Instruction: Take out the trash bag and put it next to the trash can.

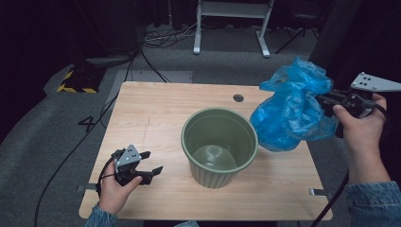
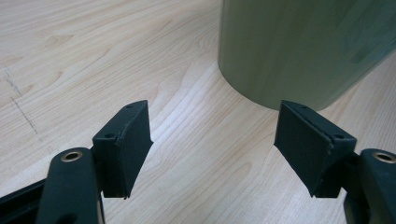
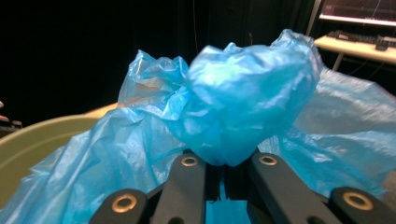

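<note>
- Currently, right gripper (image 1: 326,101) clamps blue plastic bag (image 1: 291,111); bag hangs just beside green pot (image 1: 220,146) rim.
- Left gripper (image 1: 151,163): jaws apart, empty, pot ahead.

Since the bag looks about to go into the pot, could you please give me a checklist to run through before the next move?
1. Right gripper shut on the bag: ok, blue film is pinched between the jaws.
2. Pot upright, mouth open: ok.
3. Pot free of contents: ok, bare bottom in the high view.
4. Bag over the pot's mouth: not ok, it hangs beside the right rim, partly past the table edge.
5. Left gripper ready to steady the pot: not ok, open and apart from the pot, low by the table.
6. Bag's opening spread: cannot tell, it is bunched.
</note>
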Tool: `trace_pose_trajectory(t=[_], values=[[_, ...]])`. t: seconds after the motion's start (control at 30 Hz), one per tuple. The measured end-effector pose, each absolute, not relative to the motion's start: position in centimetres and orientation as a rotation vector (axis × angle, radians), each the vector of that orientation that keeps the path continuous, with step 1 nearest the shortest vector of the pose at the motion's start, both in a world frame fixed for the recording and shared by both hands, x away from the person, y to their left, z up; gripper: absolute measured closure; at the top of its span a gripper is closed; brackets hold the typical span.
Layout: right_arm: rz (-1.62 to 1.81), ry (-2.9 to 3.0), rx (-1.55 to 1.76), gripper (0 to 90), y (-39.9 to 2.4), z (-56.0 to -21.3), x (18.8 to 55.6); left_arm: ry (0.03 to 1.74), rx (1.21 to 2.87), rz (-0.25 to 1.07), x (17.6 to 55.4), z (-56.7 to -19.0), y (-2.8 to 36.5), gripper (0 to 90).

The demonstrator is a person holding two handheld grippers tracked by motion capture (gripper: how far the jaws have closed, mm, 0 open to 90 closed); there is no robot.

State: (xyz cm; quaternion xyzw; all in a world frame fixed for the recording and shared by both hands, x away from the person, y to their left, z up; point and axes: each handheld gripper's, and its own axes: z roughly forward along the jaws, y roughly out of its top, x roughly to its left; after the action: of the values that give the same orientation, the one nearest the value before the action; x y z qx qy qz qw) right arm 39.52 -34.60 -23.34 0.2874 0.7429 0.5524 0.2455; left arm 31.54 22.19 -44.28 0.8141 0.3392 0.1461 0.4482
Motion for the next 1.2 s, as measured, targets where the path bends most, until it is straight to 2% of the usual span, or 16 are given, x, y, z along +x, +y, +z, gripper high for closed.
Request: trace_pose_trajectory(t=[0.8,0.9,0.93,0.97,1.07,1.2], values=[[1.388,2.196,0.904,84.4,-32.9,-32.2,43.8,0.935,1.999,0.361,30.2,-45.6,24.4,26.8],[1.379,2.193,0.937,76.6,-33.0,-32.8,43.7,0.934,2.003,0.364,30.2,-45.7,24.6,26.8],[1.379,2.193,0.937,76.6,-33.0,-32.8,43.7,0.934,2.003,0.364,30.2,-45.7,24.6,26.8],[1.349,2.197,0.962,64.6,-33.0,-32.9,43.6,0.937,2.000,0.361,30.2,-45.7,24.6,26.8],[1.317,2.172,0.978,49.6,-33.3,-32.6,42.9,0.934,2.001,0.359,30.2,-45.7,24.4,26.8],[1.306,2.117,0.997,42.0,-34.4,-32.1,41.5,0.930,2.004,0.353,30.3,-45.8,24.3,26.8]])
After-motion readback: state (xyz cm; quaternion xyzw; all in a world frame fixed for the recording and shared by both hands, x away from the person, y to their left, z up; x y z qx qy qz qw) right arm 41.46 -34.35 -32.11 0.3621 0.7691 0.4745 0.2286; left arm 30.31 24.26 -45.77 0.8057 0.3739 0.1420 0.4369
